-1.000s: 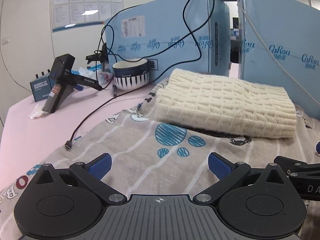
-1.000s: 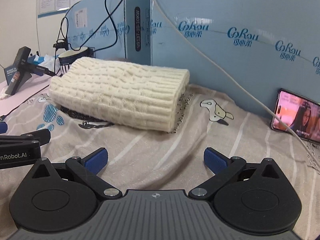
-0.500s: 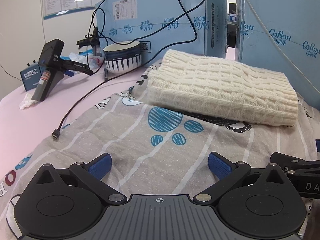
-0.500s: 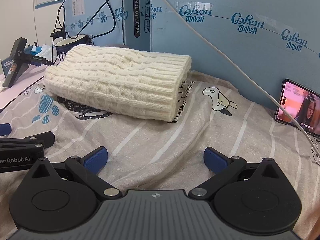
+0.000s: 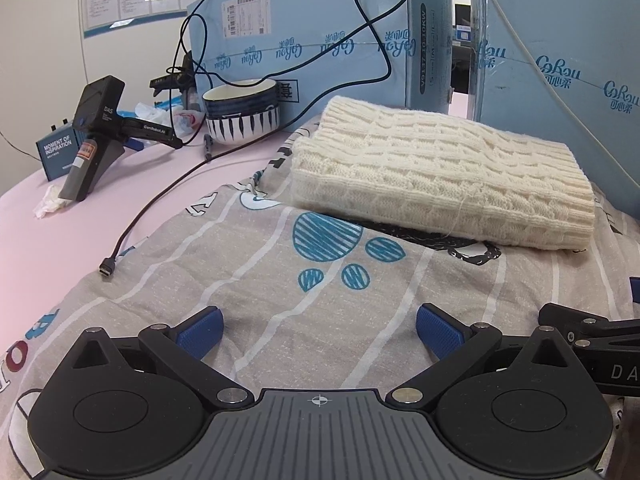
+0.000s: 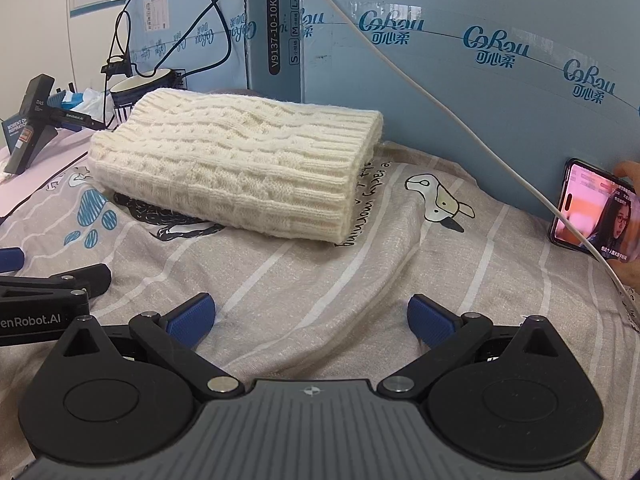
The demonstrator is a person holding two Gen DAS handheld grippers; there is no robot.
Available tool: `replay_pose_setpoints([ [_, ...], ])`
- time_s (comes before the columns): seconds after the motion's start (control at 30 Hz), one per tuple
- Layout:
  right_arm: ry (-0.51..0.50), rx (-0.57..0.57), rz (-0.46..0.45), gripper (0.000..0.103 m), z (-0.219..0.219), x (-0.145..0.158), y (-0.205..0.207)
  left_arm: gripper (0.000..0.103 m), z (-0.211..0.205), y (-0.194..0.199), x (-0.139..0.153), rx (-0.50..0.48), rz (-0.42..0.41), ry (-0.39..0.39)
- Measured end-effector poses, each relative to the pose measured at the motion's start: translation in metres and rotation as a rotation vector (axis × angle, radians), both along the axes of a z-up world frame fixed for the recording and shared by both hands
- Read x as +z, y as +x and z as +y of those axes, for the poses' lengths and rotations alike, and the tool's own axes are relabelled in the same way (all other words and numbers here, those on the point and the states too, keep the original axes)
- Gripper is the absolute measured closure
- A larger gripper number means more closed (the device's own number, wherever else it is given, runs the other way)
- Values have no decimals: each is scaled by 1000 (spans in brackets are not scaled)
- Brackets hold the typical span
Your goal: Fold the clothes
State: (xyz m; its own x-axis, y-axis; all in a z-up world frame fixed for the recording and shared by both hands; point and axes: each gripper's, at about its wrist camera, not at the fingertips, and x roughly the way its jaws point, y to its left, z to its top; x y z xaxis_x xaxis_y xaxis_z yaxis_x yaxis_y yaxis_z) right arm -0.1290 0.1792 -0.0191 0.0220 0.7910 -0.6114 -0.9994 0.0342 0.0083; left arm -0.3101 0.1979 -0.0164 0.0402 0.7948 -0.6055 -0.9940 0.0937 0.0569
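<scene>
My left gripper (image 5: 318, 330) has its jaws wide open w/ nothing in them. Same for my right gripper (image 6: 312, 320): jaws wide apart, empty. Both hang low over the grey sheet (image 5: 248, 264), side by side, so each can take one side of a cloth.

The white knit sweater (image 5: 436, 172) is folded into a thick block. It lies on the far part of the sheet, just in front of the blue boxes (image 5: 320, 24). From the right cam the sweater (image 6: 240, 160) has neat edges & the rib end faces right. I think it sits back there bc it's done & out of the way, so the near part is free for work.

The sheet has blue paw prints (image 5: 332, 248) & a little duck (image 6: 438, 202) on it. It looks like a soft cover laid over the pink table (image 5: 80, 216). Can't tell if it's the next thing to fold or just a mat.

A phone (image 6: 588, 212) leans on the box at the right, w/ a finger by it. A bowl (image 5: 242, 110), a spare gripper (image 5: 100, 136) & a loose cable (image 5: 160, 204) sit off at the left, clear of the cloth so they don't snag.

My guess: sweater fold is about done.
</scene>
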Motion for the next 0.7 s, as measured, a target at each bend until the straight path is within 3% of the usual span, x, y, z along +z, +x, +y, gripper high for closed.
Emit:
replay_pose_setpoints([
  [0.7,0,0,0,0,0,0,0,0,1,-1,0,-1,-5,-2],
])
